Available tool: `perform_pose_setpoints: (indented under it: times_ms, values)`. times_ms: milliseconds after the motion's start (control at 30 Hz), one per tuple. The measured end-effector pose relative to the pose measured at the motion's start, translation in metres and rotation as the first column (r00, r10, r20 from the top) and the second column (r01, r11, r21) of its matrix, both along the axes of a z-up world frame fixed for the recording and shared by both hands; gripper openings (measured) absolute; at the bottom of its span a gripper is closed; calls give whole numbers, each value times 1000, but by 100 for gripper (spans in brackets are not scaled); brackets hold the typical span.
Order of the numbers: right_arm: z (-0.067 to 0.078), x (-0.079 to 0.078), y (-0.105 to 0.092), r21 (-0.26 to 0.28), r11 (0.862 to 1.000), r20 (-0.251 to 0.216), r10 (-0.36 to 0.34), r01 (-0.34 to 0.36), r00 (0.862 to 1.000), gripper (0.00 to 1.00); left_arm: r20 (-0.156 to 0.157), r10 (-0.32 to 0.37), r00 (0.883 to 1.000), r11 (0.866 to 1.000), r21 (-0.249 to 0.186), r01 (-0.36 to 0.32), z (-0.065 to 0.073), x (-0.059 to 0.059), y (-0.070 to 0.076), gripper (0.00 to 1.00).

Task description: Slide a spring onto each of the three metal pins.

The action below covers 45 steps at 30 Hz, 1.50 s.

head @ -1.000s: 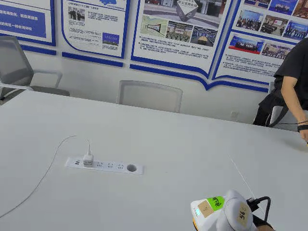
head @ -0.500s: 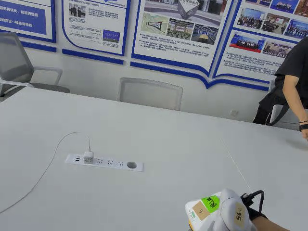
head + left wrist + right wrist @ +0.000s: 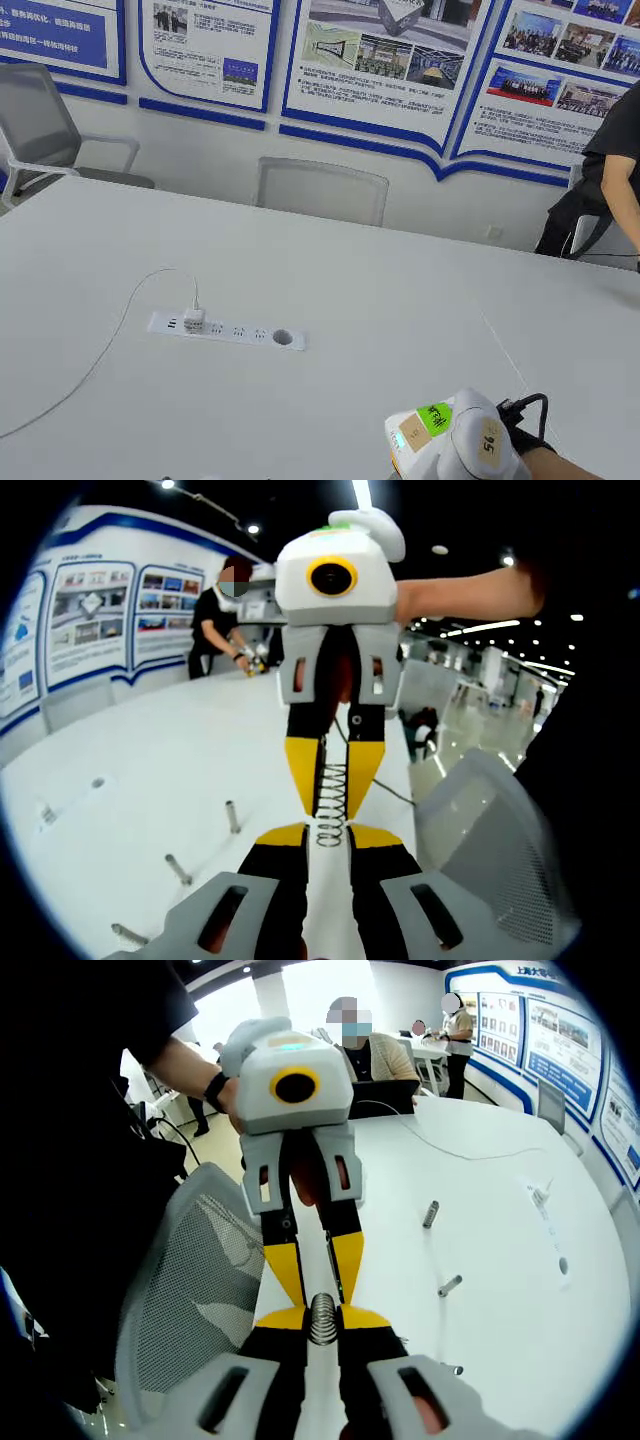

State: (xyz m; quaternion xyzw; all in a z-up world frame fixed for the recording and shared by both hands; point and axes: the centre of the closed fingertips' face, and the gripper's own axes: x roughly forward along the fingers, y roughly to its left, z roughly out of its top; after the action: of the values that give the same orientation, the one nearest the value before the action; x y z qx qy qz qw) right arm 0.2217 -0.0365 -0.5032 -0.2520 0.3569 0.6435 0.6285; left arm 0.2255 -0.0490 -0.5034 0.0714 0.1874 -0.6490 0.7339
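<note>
Metal spring [image 3: 332, 800] gripped by both left tool [image 3: 325, 842] and right tool [image 3: 320, 1322], tips meeting.

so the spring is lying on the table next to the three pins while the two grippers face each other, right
Not quite. The spring is not lying on the table. It is held in the air at the jaws of the left gripper and the right gripper, which do face each other. The left gripper view shows this, with the three pins standing nearby.
</note>
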Motion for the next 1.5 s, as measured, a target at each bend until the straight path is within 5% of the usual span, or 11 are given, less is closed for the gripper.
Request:
perform_pose_setpoints:
  times_ms: [733,1500]
  values:
    - [-36,32,-15,-129,980,16,-152,153,988,12,-34,164,986,985,56,-162,-26,12,46,24]
    - [-55,77,-24,-189,954,40,-228,232,973,12,-32,320,947,941,128,-314,-50,31,90,38]
